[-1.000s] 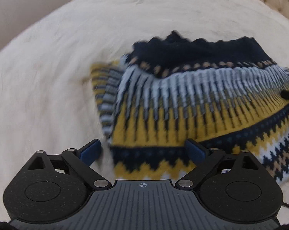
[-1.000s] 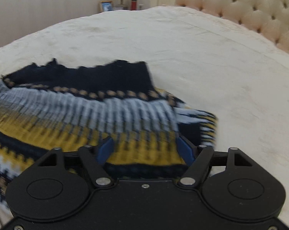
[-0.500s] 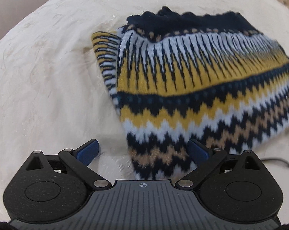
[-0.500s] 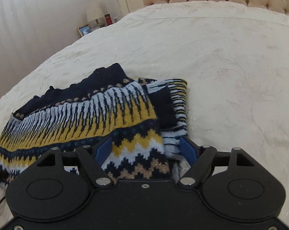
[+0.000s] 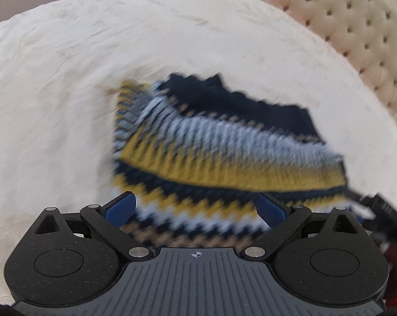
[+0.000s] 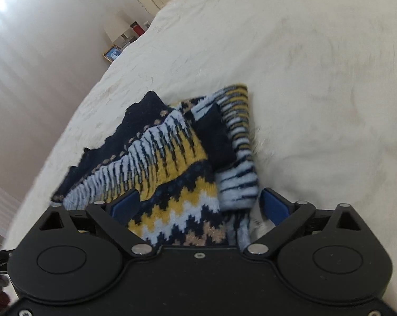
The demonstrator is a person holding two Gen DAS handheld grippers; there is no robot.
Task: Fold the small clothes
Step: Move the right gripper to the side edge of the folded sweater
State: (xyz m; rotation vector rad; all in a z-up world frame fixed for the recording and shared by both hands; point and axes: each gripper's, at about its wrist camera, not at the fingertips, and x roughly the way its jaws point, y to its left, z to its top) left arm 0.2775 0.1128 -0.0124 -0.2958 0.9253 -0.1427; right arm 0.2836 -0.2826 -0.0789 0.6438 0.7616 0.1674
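We see the sweater (image 5: 224, 155) on the bed (image 5: 66, 79). Left gripper (image 5: 195, 205) jaws wide apart, sweater hem lying between them, ungripped. Right gripper (image 6: 198, 205) likewise spread wide, folded sweater edge between.

Bedspread (image 6: 317, 79) bare all round sweater (image 6: 172, 158); headboard (image 5: 343, 26) blocks far side, nightstand (image 6: 124, 39) beyond bed edge.
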